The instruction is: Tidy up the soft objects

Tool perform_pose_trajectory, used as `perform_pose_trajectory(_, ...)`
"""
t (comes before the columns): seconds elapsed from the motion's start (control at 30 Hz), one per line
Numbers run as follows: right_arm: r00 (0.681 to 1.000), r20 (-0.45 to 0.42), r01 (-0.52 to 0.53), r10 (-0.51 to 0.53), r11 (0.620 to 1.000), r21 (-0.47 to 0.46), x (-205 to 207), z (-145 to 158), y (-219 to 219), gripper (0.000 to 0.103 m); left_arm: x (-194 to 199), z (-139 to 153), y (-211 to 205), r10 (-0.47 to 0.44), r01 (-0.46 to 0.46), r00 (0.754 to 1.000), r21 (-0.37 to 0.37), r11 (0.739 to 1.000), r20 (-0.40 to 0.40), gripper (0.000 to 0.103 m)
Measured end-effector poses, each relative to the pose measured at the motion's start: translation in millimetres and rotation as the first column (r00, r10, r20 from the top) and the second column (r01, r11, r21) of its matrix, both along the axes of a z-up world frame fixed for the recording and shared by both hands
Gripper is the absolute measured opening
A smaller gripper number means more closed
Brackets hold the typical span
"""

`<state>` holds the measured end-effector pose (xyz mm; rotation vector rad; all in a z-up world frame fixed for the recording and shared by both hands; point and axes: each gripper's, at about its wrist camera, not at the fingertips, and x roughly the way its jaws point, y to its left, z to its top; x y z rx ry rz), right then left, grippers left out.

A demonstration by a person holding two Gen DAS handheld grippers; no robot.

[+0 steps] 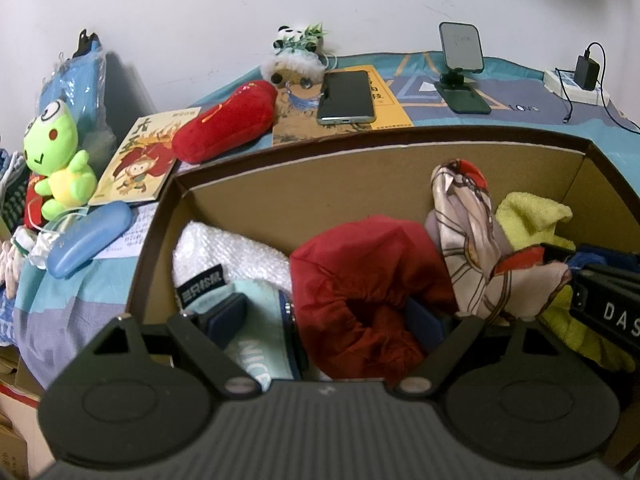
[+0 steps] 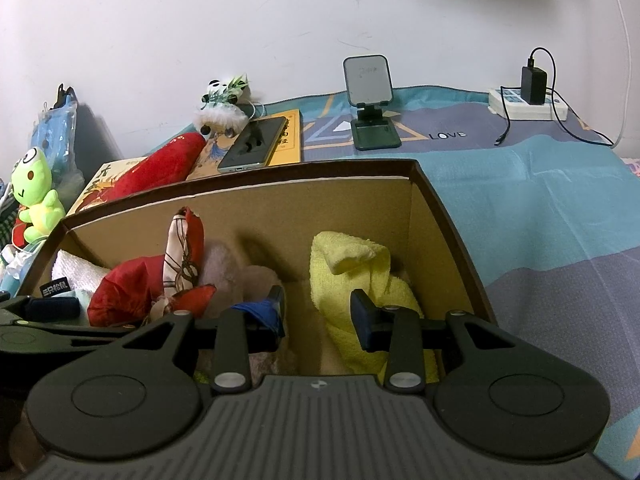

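A cardboard box (image 1: 280,200) (image 2: 440,216) holds soft things: a white towel (image 1: 224,252), a light blue cloth (image 1: 256,332), a red fabric bundle (image 1: 360,280) (image 2: 128,288), a patterned scarf (image 1: 464,232) (image 2: 180,248) and a yellow towel (image 1: 536,216) (image 2: 352,272). My left gripper (image 1: 326,320) is open inside the box, its jaws standing either side of the red bundle. My right gripper (image 2: 318,312) is open and empty inside the box, beside the yellow towel. A red plush (image 1: 228,120), a green frog plush (image 1: 56,156) and a panda plush (image 1: 296,52) lie outside the box.
On the blue patterned bedcover (image 2: 540,208) behind the box lie books (image 1: 136,160), a phone (image 1: 348,96), a phone stand (image 1: 460,64), a power strip with charger (image 2: 528,96) and a blue case (image 1: 88,240). A white wall stands behind.
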<state>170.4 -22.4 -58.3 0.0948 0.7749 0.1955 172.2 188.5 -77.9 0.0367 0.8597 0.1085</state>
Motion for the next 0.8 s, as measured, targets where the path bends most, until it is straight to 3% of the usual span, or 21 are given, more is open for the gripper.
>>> perform_pose_trajectory(0.43, 1.000, 0.022, -0.004, 0.004, 1.000, -0.005, -1.5, 1.3, 0.8, 0.019, 0.3, 0.3, 0.0, 0.010, -0.010, 1.000, 0.016, 1.000, 0.000, 0.087)
perform_pose_trajectory(0.8, 0.999, -0.016, -0.038, 0.038, 0.999, -0.004, 3.5, 1.0, 2.1, 0.019, -0.9, 0.4, -1.5, 0.021, -0.021, 1.000, 0.026, 0.999, 0.009, 0.087)
